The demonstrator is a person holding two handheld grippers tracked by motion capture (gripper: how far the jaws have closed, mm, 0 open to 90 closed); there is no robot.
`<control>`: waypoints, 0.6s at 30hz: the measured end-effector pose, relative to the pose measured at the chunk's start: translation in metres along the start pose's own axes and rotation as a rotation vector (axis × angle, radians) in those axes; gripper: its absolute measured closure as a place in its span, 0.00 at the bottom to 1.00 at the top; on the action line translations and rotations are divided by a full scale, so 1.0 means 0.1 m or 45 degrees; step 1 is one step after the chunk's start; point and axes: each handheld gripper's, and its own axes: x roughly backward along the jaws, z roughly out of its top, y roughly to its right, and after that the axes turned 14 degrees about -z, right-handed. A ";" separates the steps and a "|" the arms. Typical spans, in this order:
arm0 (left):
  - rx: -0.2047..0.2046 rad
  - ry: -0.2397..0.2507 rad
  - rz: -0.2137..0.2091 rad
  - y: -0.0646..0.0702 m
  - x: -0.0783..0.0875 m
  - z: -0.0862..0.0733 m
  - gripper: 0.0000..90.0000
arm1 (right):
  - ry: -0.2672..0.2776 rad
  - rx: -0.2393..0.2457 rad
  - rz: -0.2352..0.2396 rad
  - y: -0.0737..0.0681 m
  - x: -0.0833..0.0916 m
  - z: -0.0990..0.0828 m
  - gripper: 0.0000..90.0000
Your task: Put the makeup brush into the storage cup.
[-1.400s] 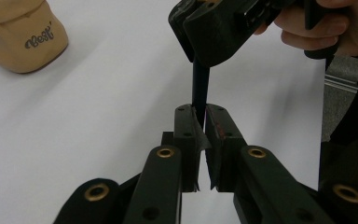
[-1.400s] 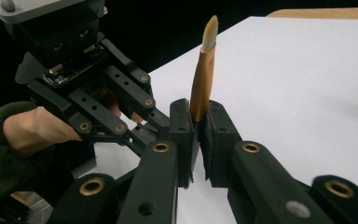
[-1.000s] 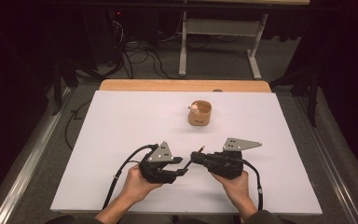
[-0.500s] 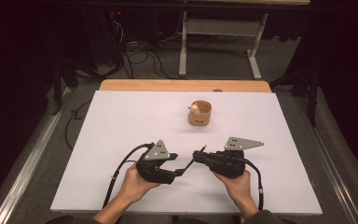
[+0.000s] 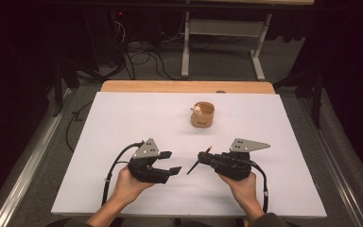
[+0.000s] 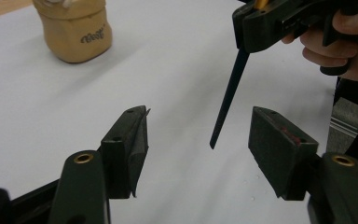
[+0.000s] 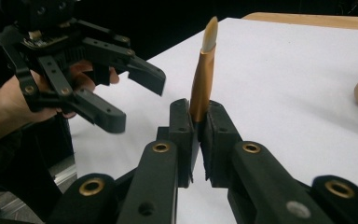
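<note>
A paintbrush (image 7: 201,81) with a gold ferrule and pale tip stands up between the pads of my right gripper (image 7: 198,135), which is shut on it. Its dark handle (image 6: 228,95) slants down from the right gripper (image 5: 201,156) toward the white board. My left gripper (image 6: 198,140) has just been opening its jaws. They stand apart, with the handle's end beyond the gap and touching neither pad. In the high view the left gripper (image 5: 170,161) sits a short way left of the brush (image 5: 192,168). A tan cup (image 5: 202,114) stands farther back.
The white board (image 5: 123,118) covers a wooden table whose far edge (image 5: 184,86) shows behind it. Cables and a metal stand (image 5: 222,28) lie on the dark floor beyond. A metal rail (image 5: 33,151) runs along the left side.
The left gripper has drawn away to the left from the right gripper and its jaws have spread. The right gripper and the brush have stayed put.
</note>
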 end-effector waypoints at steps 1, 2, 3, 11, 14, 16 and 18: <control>0.002 0.006 0.006 0.00 0.03 0.00 0.42 | 0.000 0.001 -0.001 0.00 0.00 0.00 0.95; 0.004 0.015 0.011 0.00 0.06 -0.01 0.42 | -0.001 -0.001 -0.002 0.00 0.00 0.00 0.95; 0.005 0.022 0.018 0.00 0.08 -0.01 0.42 | -0.003 -0.001 -0.004 0.00 0.00 0.00 0.95; 0.025 0.067 0.077 -0.04 0.27 -0.08 0.41 | -0.006 0.002 -0.009 0.00 0.01 0.00 0.95; 0.051 0.098 0.095 -0.06 0.36 -0.13 0.41 | -0.010 0.005 -0.010 0.00 0.00 0.00 0.95; 0.065 0.113 0.108 -0.07 0.42 -0.16 0.41 | -0.013 0.007 -0.012 0.00 0.00 0.00 0.95; 0.080 0.132 0.122 -0.09 0.47 -0.20 0.41 | -0.017 0.008 -0.013 0.00 0.00 0.00 0.95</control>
